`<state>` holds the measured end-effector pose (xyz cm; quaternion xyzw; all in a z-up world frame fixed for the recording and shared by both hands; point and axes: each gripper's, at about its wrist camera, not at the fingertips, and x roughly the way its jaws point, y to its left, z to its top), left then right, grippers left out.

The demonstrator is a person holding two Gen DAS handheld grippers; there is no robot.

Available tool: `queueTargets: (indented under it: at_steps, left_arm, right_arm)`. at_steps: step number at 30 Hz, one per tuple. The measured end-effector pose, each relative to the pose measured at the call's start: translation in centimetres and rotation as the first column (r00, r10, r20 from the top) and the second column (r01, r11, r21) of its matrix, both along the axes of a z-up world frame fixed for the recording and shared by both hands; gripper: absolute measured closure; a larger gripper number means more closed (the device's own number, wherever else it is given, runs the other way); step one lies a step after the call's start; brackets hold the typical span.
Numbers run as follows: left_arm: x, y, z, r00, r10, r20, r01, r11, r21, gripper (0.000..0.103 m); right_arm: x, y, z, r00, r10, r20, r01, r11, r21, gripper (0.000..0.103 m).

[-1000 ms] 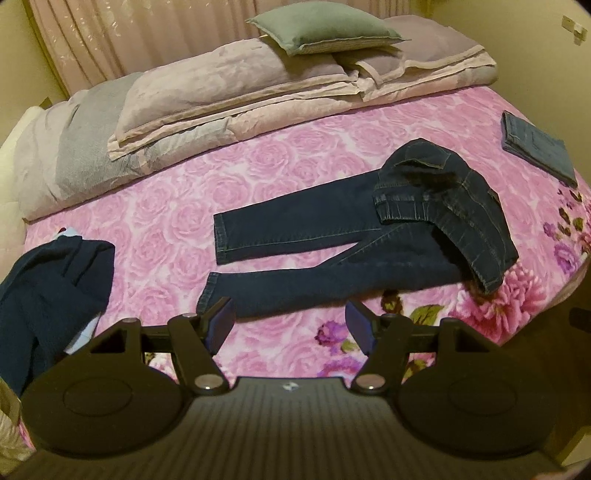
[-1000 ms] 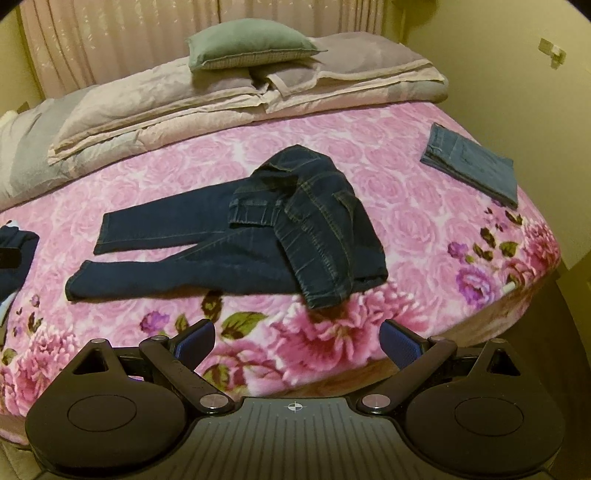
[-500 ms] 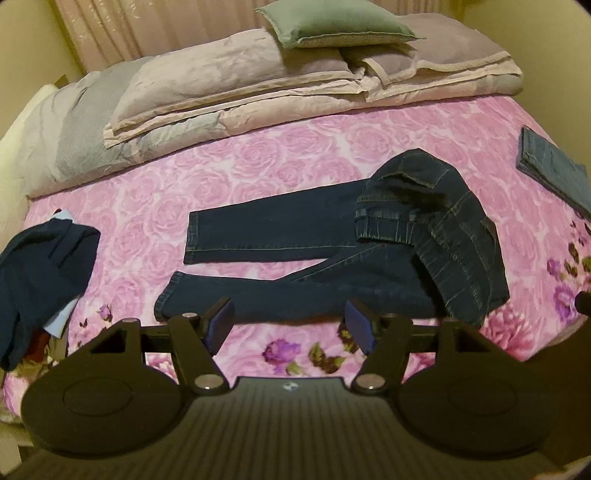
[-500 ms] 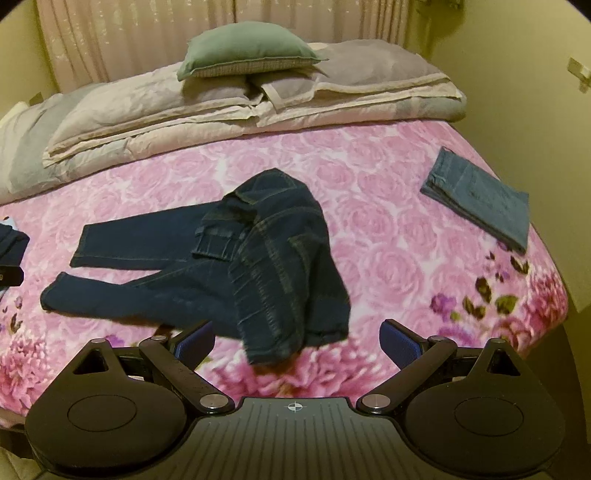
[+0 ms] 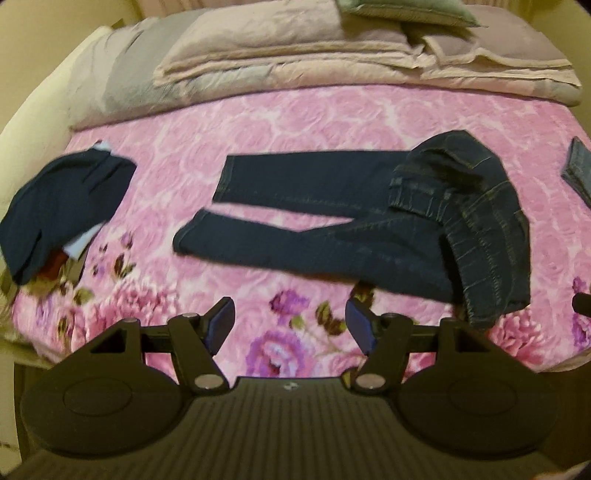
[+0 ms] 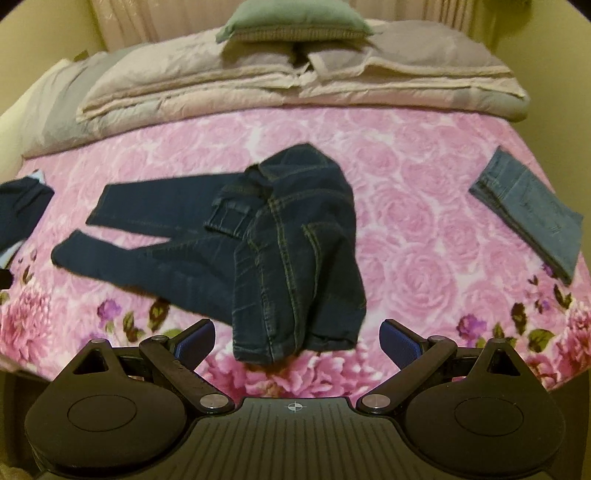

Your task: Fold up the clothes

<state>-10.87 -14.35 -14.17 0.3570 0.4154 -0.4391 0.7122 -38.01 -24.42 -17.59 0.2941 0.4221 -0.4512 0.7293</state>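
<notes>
From the left wrist, my left claw (image 5: 290, 321) hangs wide and empty over the bed's (image 5: 295, 122) near edge. The dark jeans (image 5: 306, 221) lie spread at twelve o'clock, legs toward nine, with a denim jacket (image 5: 476, 229) draped over their waist at two. A dark garment heap (image 5: 62, 206) sits at ten.

From the right wrist, my right claw (image 6: 297, 345) is also wide, empty, the jacket's hem just ahead. I judge denim heavy, limp, grippy: pinch a hem corner. Folded jeans (image 6: 528, 214) rest at two; folded bedding (image 6: 295, 85) and a green pillow (image 6: 291, 24) beyond.
</notes>
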Motion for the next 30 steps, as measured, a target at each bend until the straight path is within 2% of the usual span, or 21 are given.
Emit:
queueTargets:
  at_steps: [8, 15, 18, 22, 27, 30]
  left_arm:
    - [2.0, 1.1, -3.4, 0.998, 0.068, -0.018, -0.066, 0.996, 0.060, 0.040]
    - [3.0, 0.1, -7.8, 0.998, 0.048, -0.049, -0.042, 0.994, 0.102, 0.040]
    - [3.3, -0.1, -10.0, 0.998, 0.035, -0.058, -0.028, 0.993, 0.116, 0.040]
    - [3.6, -0.4, -12.9, 0.996, 0.034, -0.081, -0.022, 0.990, 0.141, 0.040]
    - [3.5, -0.2, -16.0, 0.993, 0.034, -0.113, -0.017, 0.988, 0.155, 0.040]
    - [3.5, 0.2, -17.4, 0.991, 0.035, -0.129, -0.014, 0.988, 0.155, 0.040]
  right_arm:
    - [0.2, -0.1, -3.2, 0.997, 0.064, -0.049, -0.063, 0.998, 0.010, 0.005]
    - [0.6, 1.0, -7.3, 0.986, 0.117, -0.115, -0.118, 0.993, 0.000, 0.005]
    - [1.0, 1.9, -9.8, 0.971, 0.173, -0.163, -0.179, 0.984, -0.023, 0.005]
    - [2.2, 3.7, -13.6, 0.914, 0.287, -0.287, -0.330, 0.937, -0.112, 0.005]
    - [2.9, 5.1, -17.1, 0.830, 0.374, -0.414, -0.495, 0.836, -0.236, 0.005]
    - [3.4, 6.2, -19.9, 0.766, 0.425, -0.481, -0.584, 0.773, -0.247, 0.005]
